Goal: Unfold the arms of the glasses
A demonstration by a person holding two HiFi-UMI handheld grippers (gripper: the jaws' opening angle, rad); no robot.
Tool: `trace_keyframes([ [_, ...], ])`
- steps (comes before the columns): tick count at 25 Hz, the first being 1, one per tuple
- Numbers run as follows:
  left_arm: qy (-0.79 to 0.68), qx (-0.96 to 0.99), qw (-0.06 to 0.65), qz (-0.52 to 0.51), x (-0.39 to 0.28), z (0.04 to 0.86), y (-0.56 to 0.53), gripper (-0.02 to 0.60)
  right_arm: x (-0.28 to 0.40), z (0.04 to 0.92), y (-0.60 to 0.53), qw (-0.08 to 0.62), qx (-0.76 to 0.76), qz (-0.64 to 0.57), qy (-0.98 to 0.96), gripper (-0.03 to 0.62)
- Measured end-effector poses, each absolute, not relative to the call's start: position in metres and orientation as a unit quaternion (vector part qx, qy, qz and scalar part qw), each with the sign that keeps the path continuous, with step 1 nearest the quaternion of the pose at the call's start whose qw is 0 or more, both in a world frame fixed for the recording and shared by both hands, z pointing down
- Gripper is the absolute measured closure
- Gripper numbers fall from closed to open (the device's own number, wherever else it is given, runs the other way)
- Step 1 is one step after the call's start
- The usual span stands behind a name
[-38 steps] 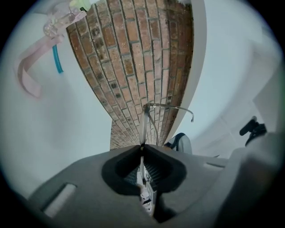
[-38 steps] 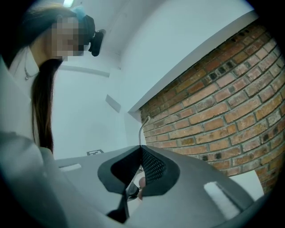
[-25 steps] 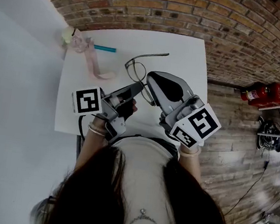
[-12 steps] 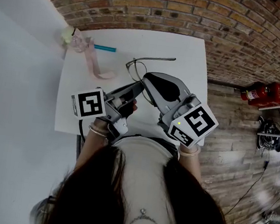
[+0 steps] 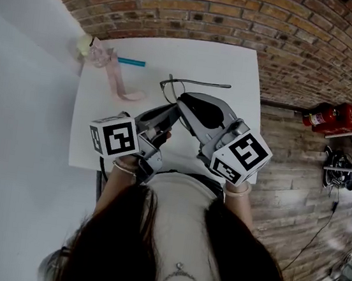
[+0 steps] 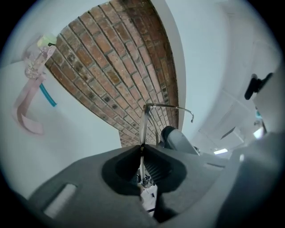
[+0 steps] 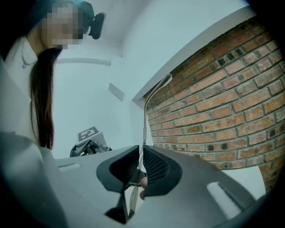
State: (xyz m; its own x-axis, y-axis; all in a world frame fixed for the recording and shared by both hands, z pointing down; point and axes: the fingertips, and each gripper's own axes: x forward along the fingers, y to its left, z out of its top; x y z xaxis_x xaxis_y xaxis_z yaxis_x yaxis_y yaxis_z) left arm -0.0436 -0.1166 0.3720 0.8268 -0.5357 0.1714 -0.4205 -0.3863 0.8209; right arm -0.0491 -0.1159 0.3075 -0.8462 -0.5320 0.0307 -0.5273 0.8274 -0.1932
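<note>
- Left gripper: clenched on the thin metal rim of the glasses, jaws pressed together around the wire in the left gripper view.
- Right gripper: grasping one arm of the same glasses, jaws closed on the slim bar, which rises from between them and curves at its tip in the right gripper view.
- Glasses: held between the two grippers over the far middle of the white table, just beyond both sets of jaws.
- One arm swung out, running to the right from the frame towards the table's right edge; in the left gripper view seen as a thin bar with a hooked end.
- Grippers close together, tips nearly meeting at the frame, each with its marker cube on the near end.
- Far left on the table: a pink ribbon and a teal stick, well apart from the glasses.
- Beyond the table: a brick wall; lower right of it, a red fire extinguisher.
</note>
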Motion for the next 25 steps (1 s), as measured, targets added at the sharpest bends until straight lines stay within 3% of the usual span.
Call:
trace_keyframes([
  [25,-0.335,0.868,0.367,-0.020,-0.040,0.362,-0.114,0.561,-0.053,0.311,-0.116,0.008,-0.271,-0.106,0.957,0.545],
])
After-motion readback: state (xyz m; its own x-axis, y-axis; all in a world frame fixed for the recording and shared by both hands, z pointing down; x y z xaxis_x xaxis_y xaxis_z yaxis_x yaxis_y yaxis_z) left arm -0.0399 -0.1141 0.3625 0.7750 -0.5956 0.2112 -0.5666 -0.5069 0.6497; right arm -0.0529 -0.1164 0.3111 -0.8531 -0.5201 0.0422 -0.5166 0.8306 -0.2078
